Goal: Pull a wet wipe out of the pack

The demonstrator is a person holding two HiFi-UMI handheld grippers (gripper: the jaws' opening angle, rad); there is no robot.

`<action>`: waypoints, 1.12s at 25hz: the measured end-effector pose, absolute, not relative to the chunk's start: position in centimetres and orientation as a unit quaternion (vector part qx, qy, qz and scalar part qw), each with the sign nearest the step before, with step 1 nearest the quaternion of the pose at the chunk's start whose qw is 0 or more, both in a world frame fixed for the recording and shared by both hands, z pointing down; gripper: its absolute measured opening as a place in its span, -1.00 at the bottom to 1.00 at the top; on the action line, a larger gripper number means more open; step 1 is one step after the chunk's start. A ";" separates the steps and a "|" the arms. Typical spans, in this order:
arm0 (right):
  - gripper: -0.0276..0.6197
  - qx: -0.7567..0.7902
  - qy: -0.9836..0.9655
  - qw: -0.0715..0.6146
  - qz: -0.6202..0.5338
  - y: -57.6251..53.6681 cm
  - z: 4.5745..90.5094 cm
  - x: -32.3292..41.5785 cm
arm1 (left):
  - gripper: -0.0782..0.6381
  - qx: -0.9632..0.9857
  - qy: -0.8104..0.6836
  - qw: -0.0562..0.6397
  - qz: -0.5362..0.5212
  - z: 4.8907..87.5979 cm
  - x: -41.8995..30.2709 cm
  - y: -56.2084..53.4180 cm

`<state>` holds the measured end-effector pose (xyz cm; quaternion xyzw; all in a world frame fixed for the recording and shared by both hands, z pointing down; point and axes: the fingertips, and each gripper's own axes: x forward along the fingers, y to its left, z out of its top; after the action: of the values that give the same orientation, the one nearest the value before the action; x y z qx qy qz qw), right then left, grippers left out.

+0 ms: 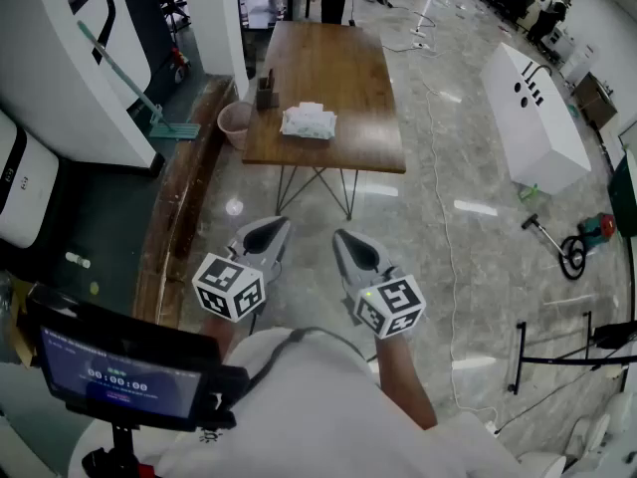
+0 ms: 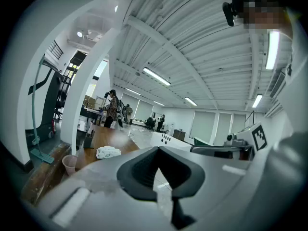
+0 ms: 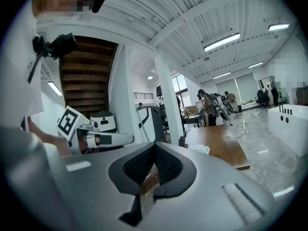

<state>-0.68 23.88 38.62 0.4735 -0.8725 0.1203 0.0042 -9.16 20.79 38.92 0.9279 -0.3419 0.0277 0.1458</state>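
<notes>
The wet wipe pack (image 1: 309, 120) is a white soft packet lying on the wooden table (image 1: 348, 78), far ahead of me. It shows small in the left gripper view (image 2: 108, 152) and in the right gripper view (image 3: 199, 149). Both grippers are held close to my body, side by side and well short of the table. My left gripper (image 1: 269, 229) is shut with nothing in it; in its own view the jaw tips meet (image 2: 158, 150). My right gripper (image 1: 348, 239) is also shut and empty (image 3: 155, 146).
A dark holder (image 1: 266, 93) stands on the table's left edge. A pink bin (image 1: 236, 122) sits on the floor beside the table, near a long-handled mop (image 1: 149, 108). A white cabinet (image 1: 532, 118), floor cables and a tool (image 1: 582, 242) lie to the right. A screen (image 1: 119, 366) is at lower left.
</notes>
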 end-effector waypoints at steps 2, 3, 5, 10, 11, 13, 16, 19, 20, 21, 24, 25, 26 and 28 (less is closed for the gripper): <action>-0.90 0.472 -0.873 0.004 0.120 23.8 38.6 -0.7 | -0.77 0.928 -0.342 0.146 0.027 38.9 -9.1 20.7; -0.90 0.472 -0.873 0.005 0.120 23.8 38.5 -0.6 | -0.77 0.928 -0.342 0.146 0.027 38.8 -9.1 20.7; -0.90 0.472 -0.874 0.006 0.120 23.8 38.5 -0.6 | -0.77 0.928 -0.343 0.145 0.027 38.8 -9.1 20.6; -0.90 0.469 -0.874 0.003 0.124 23.8 38.7 -0.7 | -0.77 0.928 -0.342 0.144 0.027 38.9 -9.1 20.6; -0.90 0.467 -0.875 -0.001 0.128 23.8 38.7 -0.8 | -0.77 0.928 -0.342 0.145 0.027 38.9 -9.1 20.6; -0.90 0.465 -0.875 -0.008 0.136 23.8 38.8 -0.8 | -0.77 0.928 -0.342 0.147 0.027 39.0 -9.2 20.7; -0.90 0.470 -0.871 -0.008 0.143 24.1 39.3 -0.5 | -0.77 0.928 -0.340 0.150 0.027 39.2 -9.3 20.9; -0.90 0.476 -0.866 -0.014 0.151 24.4 39.5 -0.1 | -0.77 0.929 -0.337 0.149 0.032 39.3 -9.2 21.1; -0.90 0.478 -0.865 -0.017 0.154 24.4 39.5 0.0 | -0.77 0.929 -0.335 0.150 0.033 39.4 -9.2 21.2; -0.90 0.479 -0.863 -0.020 0.157 24.5 39.5 0.1 | -0.77 0.930 -0.334 0.152 0.033 39.4 -9.2 21.3; -0.90 0.480 -0.862 -0.020 0.161 25.0 39.5 0.6 | -0.77 0.930 -0.330 0.161 0.031 39.4 -8.8 21.7; -0.90 0.480 -0.862 -0.017 0.161 25.4 39.7 0.8 | -0.77 0.929 -0.330 0.161 0.032 39.4 -8.5 22.1; -0.90 0.479 -0.863 -0.015 0.161 25.9 39.8 1.2 | -0.77 0.929 -0.332 0.161 0.034 39.4 -8.2 22.5; -0.90 0.479 -0.862 -0.014 0.163 26.7 40.1 1.9 | -0.77 0.928 -0.336 0.160 0.037 39.6 -7.6 23.0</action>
<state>1.89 26.68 40.08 0.4793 -0.8622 0.1635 -0.0136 -7.61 22.99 39.60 0.9276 -0.3355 0.0368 0.1601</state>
